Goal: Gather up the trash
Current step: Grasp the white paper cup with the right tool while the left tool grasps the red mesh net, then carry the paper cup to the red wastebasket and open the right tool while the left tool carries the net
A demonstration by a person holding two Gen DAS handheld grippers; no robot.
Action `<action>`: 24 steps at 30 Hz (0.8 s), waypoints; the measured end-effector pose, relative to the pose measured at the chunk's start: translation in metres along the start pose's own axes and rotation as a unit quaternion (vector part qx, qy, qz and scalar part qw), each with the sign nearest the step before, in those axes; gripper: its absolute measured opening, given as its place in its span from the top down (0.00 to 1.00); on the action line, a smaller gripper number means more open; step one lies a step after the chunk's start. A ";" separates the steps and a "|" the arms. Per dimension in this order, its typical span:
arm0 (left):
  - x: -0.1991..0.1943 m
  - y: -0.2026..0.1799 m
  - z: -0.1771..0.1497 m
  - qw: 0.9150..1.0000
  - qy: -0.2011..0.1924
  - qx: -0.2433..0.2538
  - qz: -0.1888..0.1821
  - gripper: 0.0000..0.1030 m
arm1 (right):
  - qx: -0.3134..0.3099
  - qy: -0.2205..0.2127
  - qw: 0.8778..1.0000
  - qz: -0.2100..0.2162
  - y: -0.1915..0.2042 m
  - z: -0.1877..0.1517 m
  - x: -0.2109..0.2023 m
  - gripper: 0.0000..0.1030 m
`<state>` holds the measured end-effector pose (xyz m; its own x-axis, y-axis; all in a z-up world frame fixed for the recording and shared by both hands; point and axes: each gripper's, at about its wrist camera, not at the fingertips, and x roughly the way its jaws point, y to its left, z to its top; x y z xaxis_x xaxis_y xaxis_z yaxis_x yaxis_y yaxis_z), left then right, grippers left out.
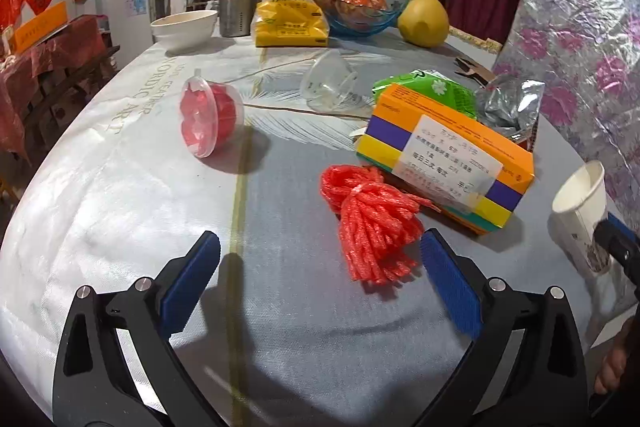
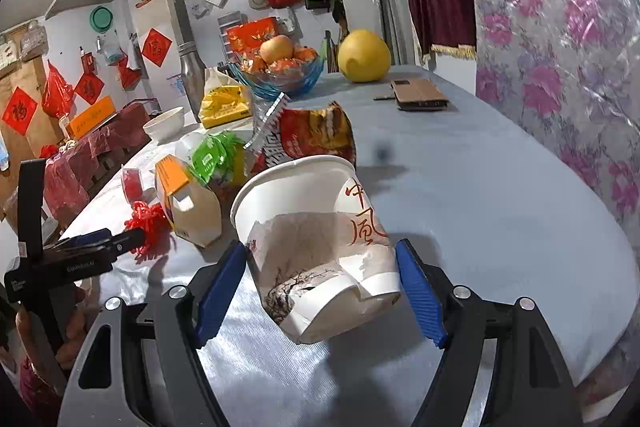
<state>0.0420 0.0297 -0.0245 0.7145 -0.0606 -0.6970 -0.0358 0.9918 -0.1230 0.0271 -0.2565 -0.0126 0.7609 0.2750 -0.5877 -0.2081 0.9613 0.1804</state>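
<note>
Right gripper is clamping the crumpled paper cup, tilted mouth-up, lifted above the table; left gripper, jaws apart and empty, is hovering nearest the red foam netting just ahead.

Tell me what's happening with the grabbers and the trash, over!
Right gripper clamped on crumpled paper cup, cup lifted and tilted. Left gripper open, empty, red foam net just ahead. Orange box beside the net. Over.

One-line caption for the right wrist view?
Right tool grips a crumpled paper cup above the cluttered table.
</note>
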 end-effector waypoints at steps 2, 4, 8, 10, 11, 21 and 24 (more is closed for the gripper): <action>0.002 0.001 0.002 1.000 0.004 -0.007 -0.001 0.07 | 0.004 0.005 1.000 0.002 -0.002 -0.002 0.003 0.26; 0.006 0.002 0.004 1.000 0.017 -0.016 -0.015 0.07 | 0.008 0.009 1.000 0.004 -0.002 -0.002 0.006 0.26; 0.011 -0.006 0.011 0.999 0.027 -0.009 -0.017 0.07 | 0.009 0.013 1.000 0.008 -0.002 -0.003 0.010 0.25; 0.012 -0.010 0.012 0.999 0.029 -0.011 -0.023 0.11 | 0.009 0.018 1.000 0.009 -0.001 -0.005 0.013 0.21; 0.013 -0.012 0.012 0.999 0.029 -0.009 -0.028 0.22 | 0.009 0.020 1.000 0.008 -0.001 -0.006 0.014 0.19; -0.006 0.000 0.007 0.999 -0.003 -0.012 -0.051 0.69 | -0.001 0.026 1.000 0.014 0.004 -0.010 0.021 0.27; -0.018 0.007 0.009 0.999 -0.015 -0.015 -0.046 0.69 | -0.004 0.006 1.000 0.017 0.008 -0.006 0.011 0.27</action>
<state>0.0353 0.0383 -0.0069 0.7365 -0.1477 -0.6602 0.0102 0.9782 -0.2075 0.0300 -0.2461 -0.0227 0.7456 0.3071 -0.5915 -0.2379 0.9517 0.1943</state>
